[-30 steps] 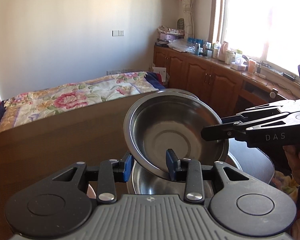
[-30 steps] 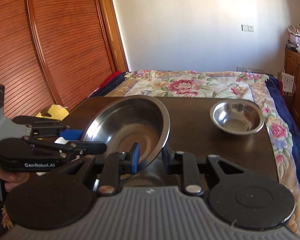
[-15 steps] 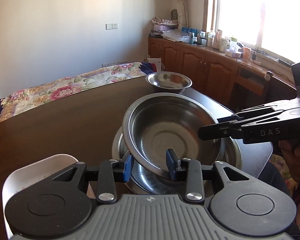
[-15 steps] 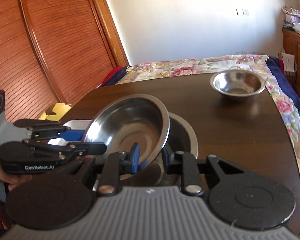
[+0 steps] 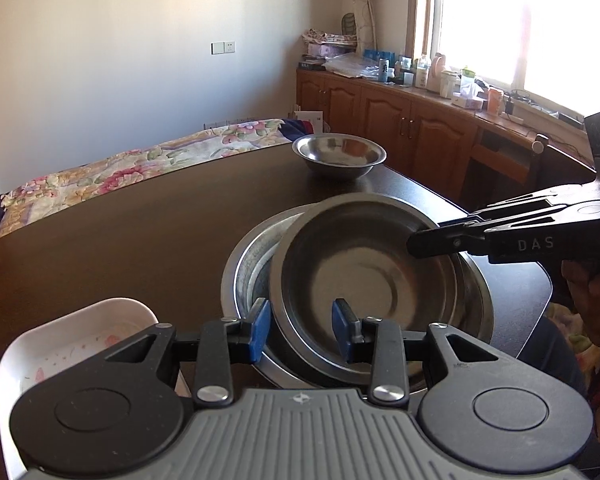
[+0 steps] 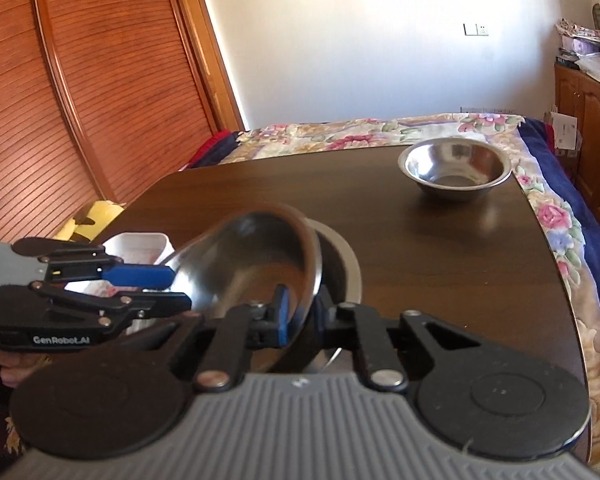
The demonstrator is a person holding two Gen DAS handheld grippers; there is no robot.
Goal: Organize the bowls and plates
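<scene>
Nearest in the left wrist view, the left gripper [image 5: 300,330] straddles the near rim of a steel plate [image 5: 364,276]: one blue pad lies outside the rim and the other inside the dish. Whether the pads press the metal cannot be told; they stand only partly apart.

In the right wrist view, the right gripper [image 6: 300,312] has just been closing, and its fingers now stand close together, clamped on the rim of the same steel plate [image 6: 252,256], with the thin edge between the pads. The plate is tilted, its far side raised.

Directly beneath the plate sits a wider steel basin [image 5: 252,264], resting on the dark wooden table [image 5: 120,240]. The plate lies partly inside the basin, offset toward the right in the left wrist view.

Beside the basin, at the near left of the left wrist view, stands a white dish [image 5: 72,352] with a faint pink pattern.

Farther back, well apart from the stack, a small steel bowl [image 6: 456,172] stands upright near the far edge of the table.

Beyond the table lies a bed with a floral cover [image 6: 360,136].
</scene>
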